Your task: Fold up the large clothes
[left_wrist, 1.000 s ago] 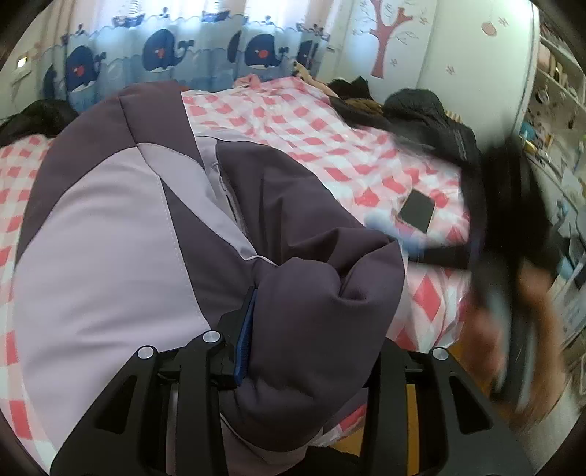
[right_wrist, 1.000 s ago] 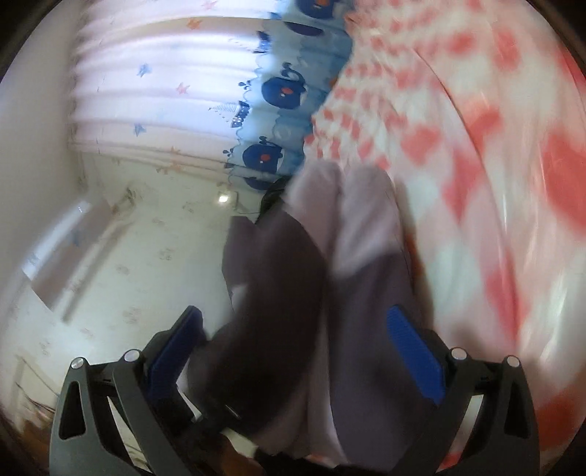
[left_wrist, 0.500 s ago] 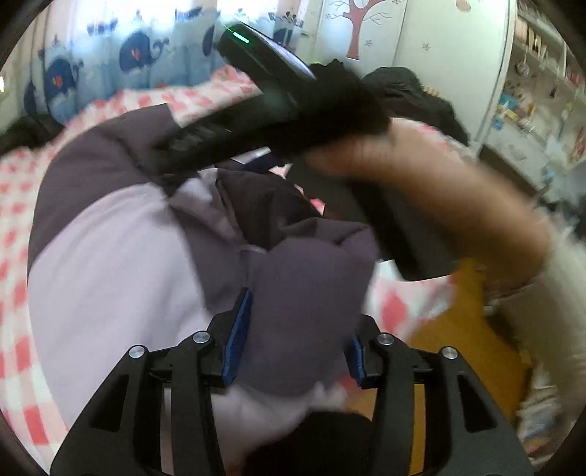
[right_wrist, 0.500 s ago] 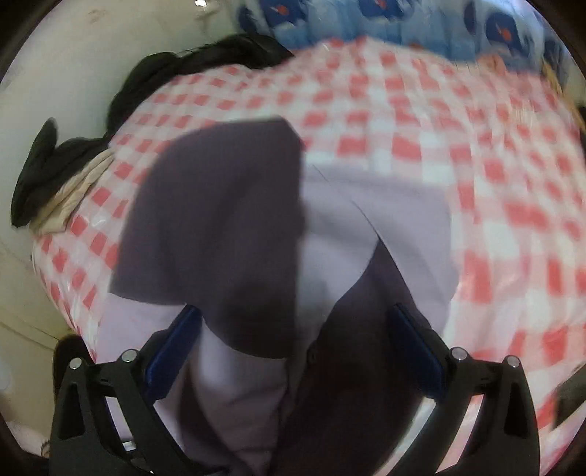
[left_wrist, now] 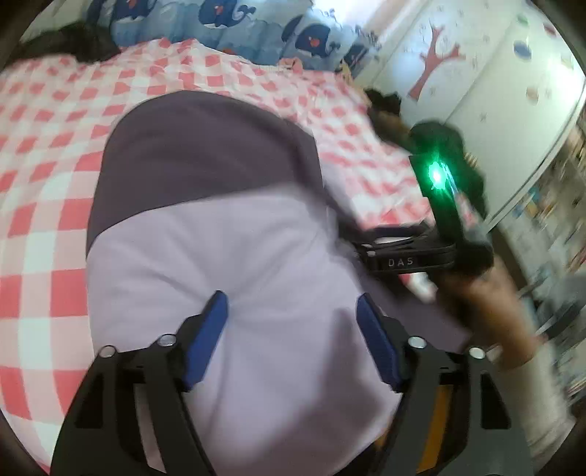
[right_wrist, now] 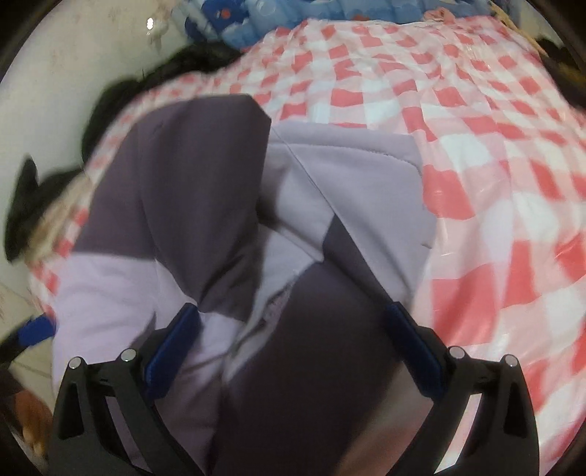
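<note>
Though folded: padded lilac-and-dark-purple jacket (left_wrist: 227, 256) lies bundled on red-checked bed (left_wrist: 44, 153).
Left claw (left_wrist: 291, 313): open, empty.
Right claw (right_wrist: 293, 322): open, empty.
Left: tidying, maybe.

Jacket (left_wrist: 234, 256) lies on bedspread (left_wrist: 55, 153), curtain (left_wrist: 256, 29) behind.

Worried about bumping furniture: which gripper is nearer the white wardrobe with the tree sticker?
Right. The right gripper sits at the jacket edge on the wardrobe side; the left gripper is over the jacket's lilac panel, farther from the wardrobe.
</note>
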The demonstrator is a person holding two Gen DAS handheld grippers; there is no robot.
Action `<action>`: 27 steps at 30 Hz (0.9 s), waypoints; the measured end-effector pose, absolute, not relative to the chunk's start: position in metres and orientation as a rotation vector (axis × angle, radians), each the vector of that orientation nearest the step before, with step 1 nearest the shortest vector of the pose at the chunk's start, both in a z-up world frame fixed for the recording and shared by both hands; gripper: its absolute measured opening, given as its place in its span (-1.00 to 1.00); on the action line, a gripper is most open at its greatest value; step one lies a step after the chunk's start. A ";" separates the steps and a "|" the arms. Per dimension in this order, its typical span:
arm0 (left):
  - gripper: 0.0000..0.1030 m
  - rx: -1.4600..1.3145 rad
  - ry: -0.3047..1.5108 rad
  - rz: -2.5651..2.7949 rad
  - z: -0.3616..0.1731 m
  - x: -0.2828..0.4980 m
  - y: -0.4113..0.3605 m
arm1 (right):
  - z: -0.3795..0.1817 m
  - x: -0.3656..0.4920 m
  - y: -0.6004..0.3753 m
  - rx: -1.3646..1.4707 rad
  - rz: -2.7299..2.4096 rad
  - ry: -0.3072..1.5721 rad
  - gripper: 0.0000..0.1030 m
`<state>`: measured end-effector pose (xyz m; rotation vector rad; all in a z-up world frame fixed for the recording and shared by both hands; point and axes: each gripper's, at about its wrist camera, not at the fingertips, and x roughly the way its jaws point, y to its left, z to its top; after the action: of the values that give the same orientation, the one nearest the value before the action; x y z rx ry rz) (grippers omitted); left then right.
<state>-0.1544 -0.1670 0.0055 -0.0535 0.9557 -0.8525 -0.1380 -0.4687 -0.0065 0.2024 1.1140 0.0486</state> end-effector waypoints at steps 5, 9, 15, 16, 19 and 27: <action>0.37 -0.084 0.981 -0.868 0.004 -0.149 -0.153 | -0.016 -0.148 -0.485 0.158 -0.006 1.203 0.89; 0.47 -0.040 0.968 -0.855 0.001 -0.150 -0.169 | 0.034 -0.163 -0.474 0.237 0.022 1.024 0.89; 0.55 -0.026 0.963 -0.857 0.008 -0.158 -0.172 | 0.044 -0.142 -0.420 0.132 0.068 1.040 0.89; 0.54 -0.068 0.979 -0.883 0.012 -0.156 -0.164 | 0.026 -0.138 -0.415 0.070 0.025 1.085 0.89; 0.53 -0.194 0.963 -0.851 0.028 -0.148 -0.126 | -0.012 -0.143 -0.431 0.154 0.016 1.114 0.89; 0.53 -0.409 1.138 -0.683 -0.023 -0.083 -0.058 | -0.011 -0.182 -0.448 0.238 -0.064 1.036 0.87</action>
<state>-0.0835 -0.0578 -0.0231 -0.4087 1.1378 -0.6828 -0.1819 -0.4476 -0.0108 0.2382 1.0364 -0.0637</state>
